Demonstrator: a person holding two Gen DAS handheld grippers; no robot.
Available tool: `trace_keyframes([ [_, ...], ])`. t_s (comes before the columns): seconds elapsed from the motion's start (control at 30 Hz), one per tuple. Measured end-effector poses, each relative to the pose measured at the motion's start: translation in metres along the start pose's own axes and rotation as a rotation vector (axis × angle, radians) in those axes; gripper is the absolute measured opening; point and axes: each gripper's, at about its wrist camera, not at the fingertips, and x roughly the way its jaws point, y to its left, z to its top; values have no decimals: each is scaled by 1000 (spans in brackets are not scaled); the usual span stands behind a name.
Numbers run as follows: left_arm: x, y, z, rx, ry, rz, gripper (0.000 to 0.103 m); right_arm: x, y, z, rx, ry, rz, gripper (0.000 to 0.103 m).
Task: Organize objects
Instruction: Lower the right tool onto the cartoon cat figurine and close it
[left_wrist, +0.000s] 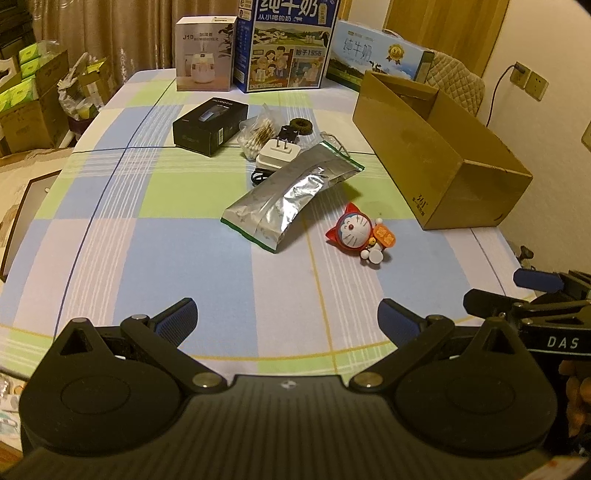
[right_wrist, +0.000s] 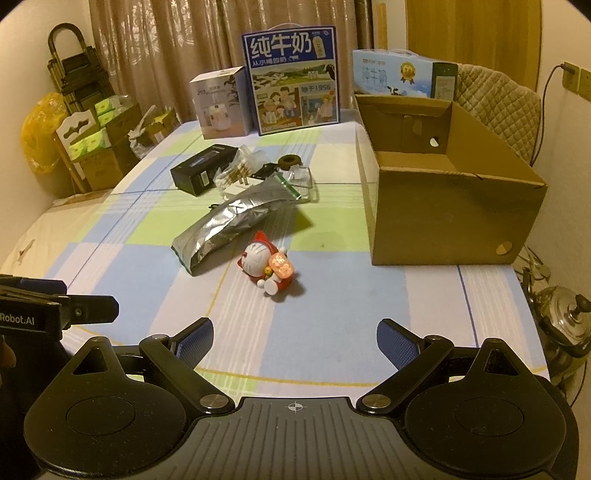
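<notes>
Open cardboard box (right_wrist: 443, 218), interior bare

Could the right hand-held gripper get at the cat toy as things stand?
Probably yes: the right hand-held gripper is open, and only bare tablecloth lies between it and the cat toy.

— Where does the left wrist view look from?
— Low over the near edge of the table (left_wrist: 110, 229), facing the far curtain, with the cardboard box (left_wrist: 436, 155) to its right.
— And the right wrist view?
— Beside it, facing the same way, closer to the box (right_wrist: 443, 206).
— What do they share?
— The foil pouch (left_wrist: 288, 195) (right_wrist: 229, 225), the toy figure (left_wrist: 360, 230) (right_wrist: 267, 264) and the milk cartons behind.
</notes>
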Motion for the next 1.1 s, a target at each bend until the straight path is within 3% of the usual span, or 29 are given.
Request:
trace_keyframes([
  [0.33,20,17,29,107,-1,-11,102,22,2,14,-41,-4,51,93],
  [0.73,65,39,70,230,8,-29,102,80,4,38,-127,15,100,93],
  [1.1,110,48,89,300,51,-52,102,142,11,39,-220,94,117,79],
])
